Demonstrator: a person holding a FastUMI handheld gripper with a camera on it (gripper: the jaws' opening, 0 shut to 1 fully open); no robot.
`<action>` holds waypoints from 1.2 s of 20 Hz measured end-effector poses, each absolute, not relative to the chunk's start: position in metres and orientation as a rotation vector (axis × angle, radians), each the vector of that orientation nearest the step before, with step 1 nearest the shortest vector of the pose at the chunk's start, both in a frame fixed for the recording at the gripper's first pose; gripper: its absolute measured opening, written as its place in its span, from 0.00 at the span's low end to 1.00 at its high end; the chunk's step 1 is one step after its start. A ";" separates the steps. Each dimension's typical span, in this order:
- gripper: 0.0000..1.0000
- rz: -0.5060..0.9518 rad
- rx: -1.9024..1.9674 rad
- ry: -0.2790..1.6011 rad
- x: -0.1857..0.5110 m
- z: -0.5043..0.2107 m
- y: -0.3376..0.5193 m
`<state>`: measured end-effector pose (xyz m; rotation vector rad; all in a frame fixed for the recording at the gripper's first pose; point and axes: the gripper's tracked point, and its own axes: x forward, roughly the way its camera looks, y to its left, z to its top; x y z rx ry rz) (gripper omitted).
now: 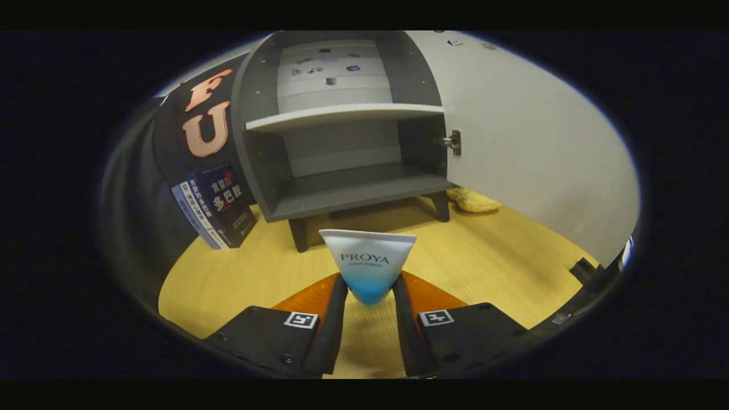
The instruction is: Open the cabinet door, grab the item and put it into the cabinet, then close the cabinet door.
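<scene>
Your gripper (369,290) has both fingers clamped on one white-and-blue cosmetic tube (368,263), held just ahead of the open grey cabinet (342,193). Its one door (529,148) stands wide; two shelves are bare. One book (219,205) leans beside it.

My gripper (369,290) has two long, narrow fingers (332,330) that run forward from flat, dark, angular plates. Each plate carries a small square black-and-white marker near its inner corner, and a few round screw heads dot the left plate.
</scene>
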<state>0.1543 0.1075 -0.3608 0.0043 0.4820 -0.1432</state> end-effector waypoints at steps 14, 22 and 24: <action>0.50 0.002 -0.072 0.159 0.268 -0.090 0.139; 0.50 -0.019 -0.113 0.310 0.378 -0.102 0.118; 0.50 -0.005 -0.118 0.370 0.401 -0.113 0.119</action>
